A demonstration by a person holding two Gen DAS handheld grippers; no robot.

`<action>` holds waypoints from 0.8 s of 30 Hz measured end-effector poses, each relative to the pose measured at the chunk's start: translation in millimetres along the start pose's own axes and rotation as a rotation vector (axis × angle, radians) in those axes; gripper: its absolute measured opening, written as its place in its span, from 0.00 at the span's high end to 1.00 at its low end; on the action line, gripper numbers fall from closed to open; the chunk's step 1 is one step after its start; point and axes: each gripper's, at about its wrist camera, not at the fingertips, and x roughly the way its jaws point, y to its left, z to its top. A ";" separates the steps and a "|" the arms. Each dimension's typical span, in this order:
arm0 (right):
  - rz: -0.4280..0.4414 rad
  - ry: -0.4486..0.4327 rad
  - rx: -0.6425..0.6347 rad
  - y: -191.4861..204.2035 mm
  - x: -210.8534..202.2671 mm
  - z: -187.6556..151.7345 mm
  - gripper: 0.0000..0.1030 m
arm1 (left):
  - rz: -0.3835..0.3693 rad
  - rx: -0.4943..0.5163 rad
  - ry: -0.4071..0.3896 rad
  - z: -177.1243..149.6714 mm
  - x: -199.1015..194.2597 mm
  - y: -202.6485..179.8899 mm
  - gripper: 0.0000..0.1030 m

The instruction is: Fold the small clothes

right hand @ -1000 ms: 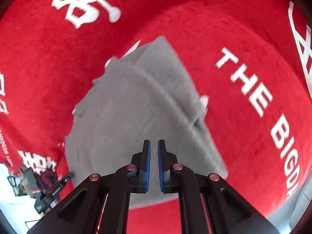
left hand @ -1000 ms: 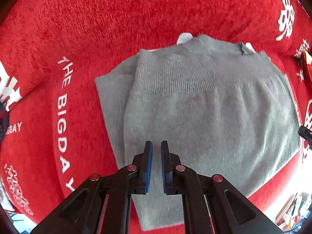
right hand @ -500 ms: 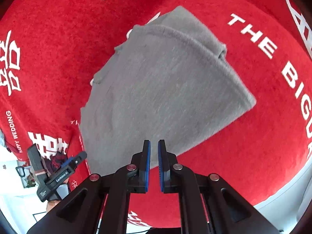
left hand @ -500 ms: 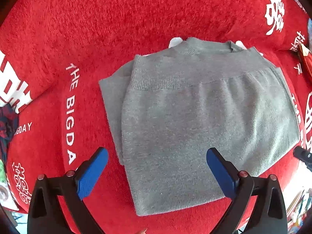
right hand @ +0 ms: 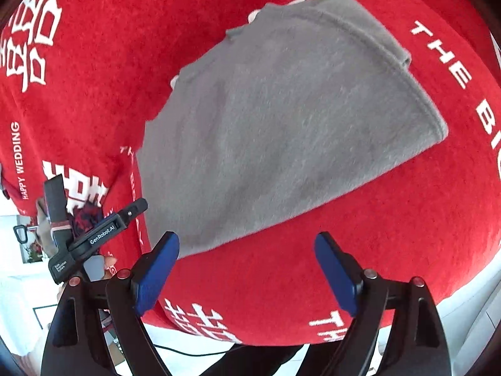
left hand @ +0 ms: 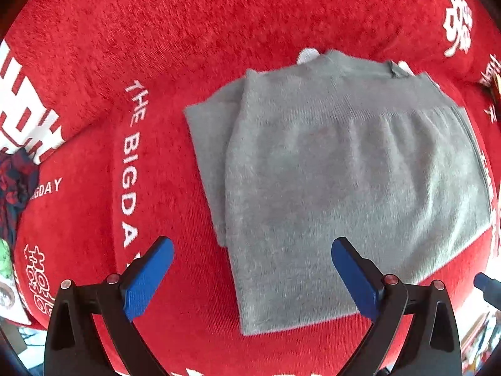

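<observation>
A red plush cloth (left hand: 219,47) printed with white lettering and characters is covering the whole work surface, and pale room clutter is showing past its edges at the bottom corners of both views. The grey knit garment (left hand: 344,172) is lying folded flat on this cloth. Its ribbed band is running across the far part, and a narrower folded layer is sticking out along its left side in the left wrist view.

The left gripper (left hand: 252,277) is hovering above the garment's near left corner with its 2 blue pads spread wide; nothing is being pinched, and the cloth and garment edge are showing between them. The right gripper (right hand: 247,271) is hanging just off the garment's near edge (right hand: 219,244) over bare red cloth. Its jaws are opening, with nothing between them.

Open red cloth is surrounding the garment on every side, widest to the left in the left wrist view. The table edge is running close behind the right gripper.

White print beside the garment is reading "THE BIGDAY" (left hand: 131,163), and "HAPPY WEDDING" (right hand: 18,159) is showing in the right wrist view. The left gripper's body there is carrying a "GenRobot.AI" label (right hand: 101,235).
</observation>
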 end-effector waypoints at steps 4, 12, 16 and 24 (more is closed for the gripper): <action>-0.008 0.032 0.007 3.0 5.9 -8.5 0.12 | -0.024 0.014 0.008 -10.8 -2.9 -0.5 0.02; 0.026 0.087 0.044 6.3 27.4 -19.2 0.12 | -0.061 -0.017 0.023 -19.0 -0.4 3.7 0.02; 0.039 0.123 0.063 11.6 41.3 -22.2 0.12 | -0.066 -0.042 0.021 -20.8 0.2 13.3 0.02; 0.063 0.163 0.043 27.8 58.4 -21.2 0.12 | -0.045 -0.090 0.046 -30.4 9.6 42.2 0.02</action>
